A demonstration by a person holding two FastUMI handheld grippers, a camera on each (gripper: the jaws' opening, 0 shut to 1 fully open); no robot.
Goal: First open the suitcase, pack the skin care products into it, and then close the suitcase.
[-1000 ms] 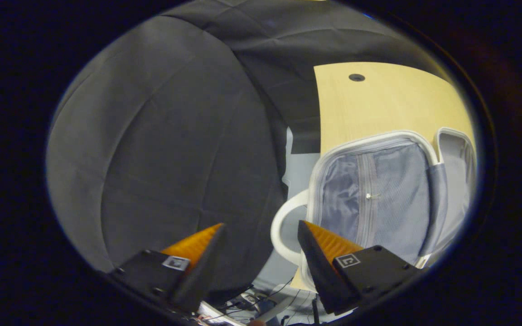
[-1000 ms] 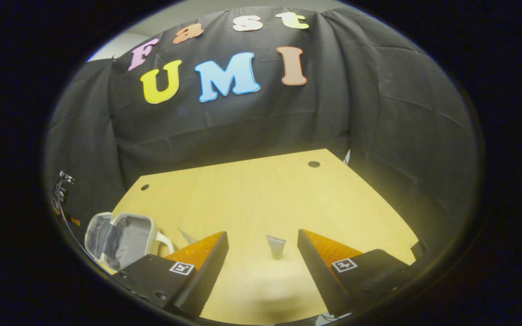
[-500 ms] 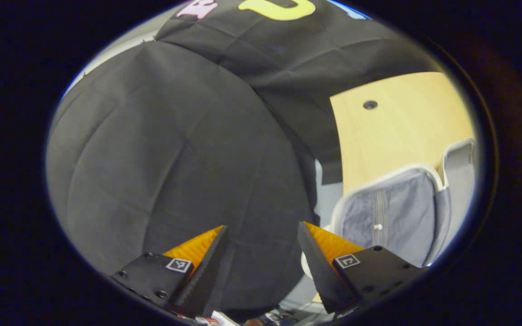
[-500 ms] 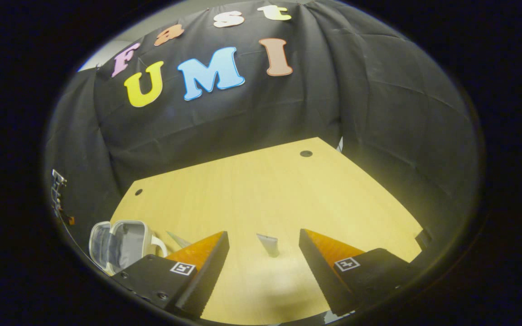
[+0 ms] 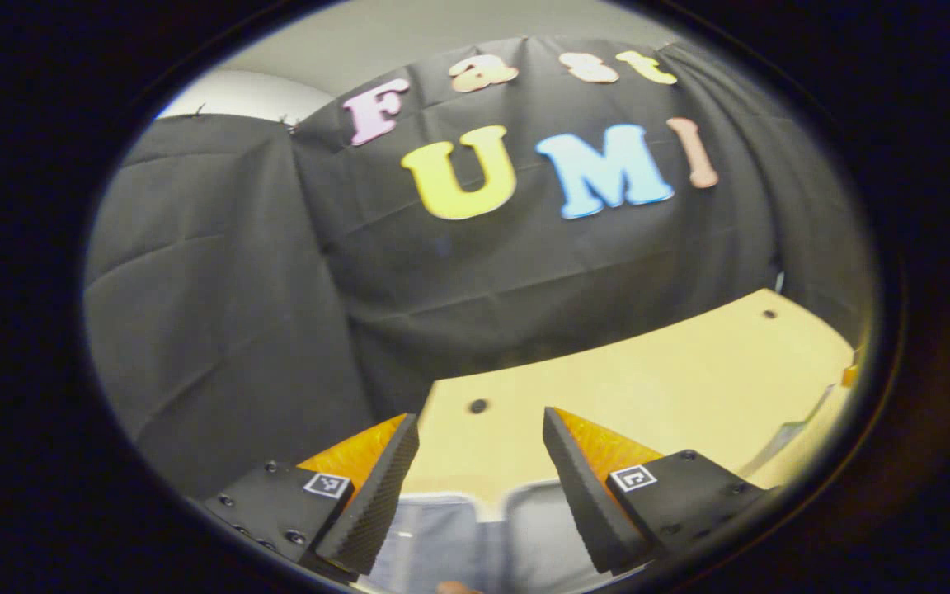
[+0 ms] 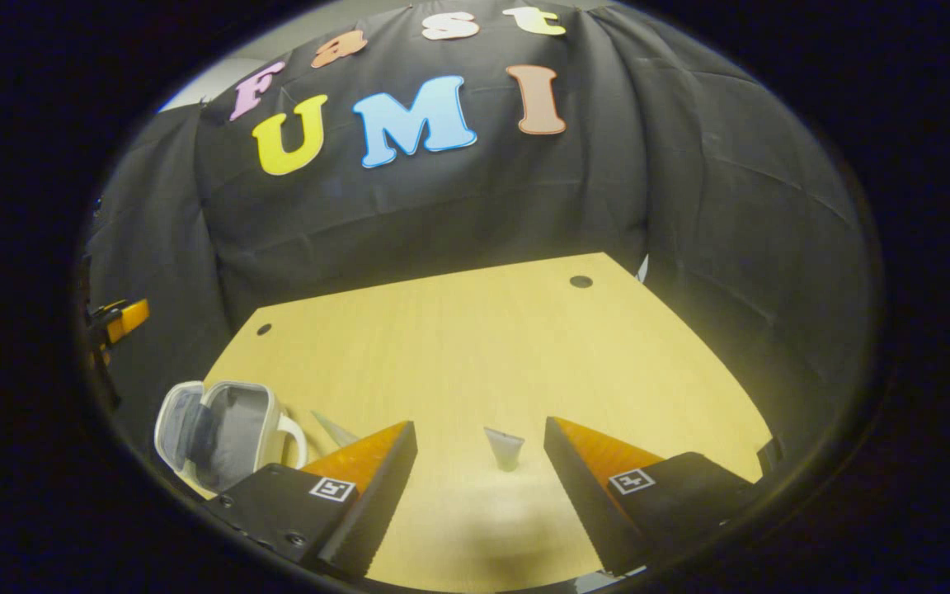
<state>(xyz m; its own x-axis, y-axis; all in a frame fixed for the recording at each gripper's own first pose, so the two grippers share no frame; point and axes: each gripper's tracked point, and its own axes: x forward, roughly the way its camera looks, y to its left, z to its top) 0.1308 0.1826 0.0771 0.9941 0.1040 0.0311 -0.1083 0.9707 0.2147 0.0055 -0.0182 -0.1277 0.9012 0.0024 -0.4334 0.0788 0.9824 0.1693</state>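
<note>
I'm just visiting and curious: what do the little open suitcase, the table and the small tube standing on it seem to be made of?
The suitcase looks like grey woven fabric inside, soft and matte, with a smooth white rim and handle, probably plastic. The table looks like pale wood or wood-look laminate, with faint grain and a slight sheen. The tube is probably soft plastic, flattened at its top; it is too small to be sure.

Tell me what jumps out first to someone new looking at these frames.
The open suitcase, pale grey with a white rim and handle, lies at the near left of the wooden table in the right gripper view. A small tube stands on the table just ahead of the open right gripper. In the left gripper view, the open left gripper hangs over the suitcase lining.
</note>
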